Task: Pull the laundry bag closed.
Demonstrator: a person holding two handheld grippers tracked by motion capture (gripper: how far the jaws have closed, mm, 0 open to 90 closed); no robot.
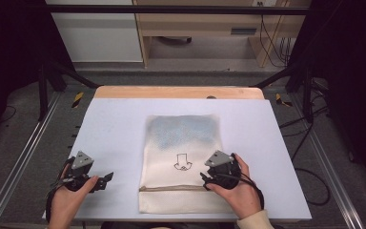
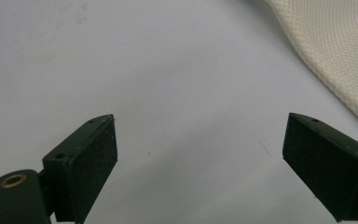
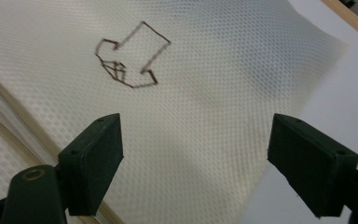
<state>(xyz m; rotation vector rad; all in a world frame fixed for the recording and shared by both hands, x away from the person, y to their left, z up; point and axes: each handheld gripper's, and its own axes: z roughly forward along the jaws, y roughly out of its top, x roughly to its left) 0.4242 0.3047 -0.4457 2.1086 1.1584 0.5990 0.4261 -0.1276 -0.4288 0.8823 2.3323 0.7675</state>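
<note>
cream cloth bag (image 1: 182, 162) laid flat on white table (image 1: 114, 129), right tongs (image 1: 208, 175) spread wide over its right edge, left tongs (image 1: 106, 180) spread wide, empty, just beside its left edge

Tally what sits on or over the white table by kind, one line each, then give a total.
Cream woven cloth bag, lying flat, with a drawn arrow: 1
Handheld grippers, left gripper and right gripper, both with fingers spread apart: 2
Hands holding them, left hand and right hand: 2
Total: 5
</note>
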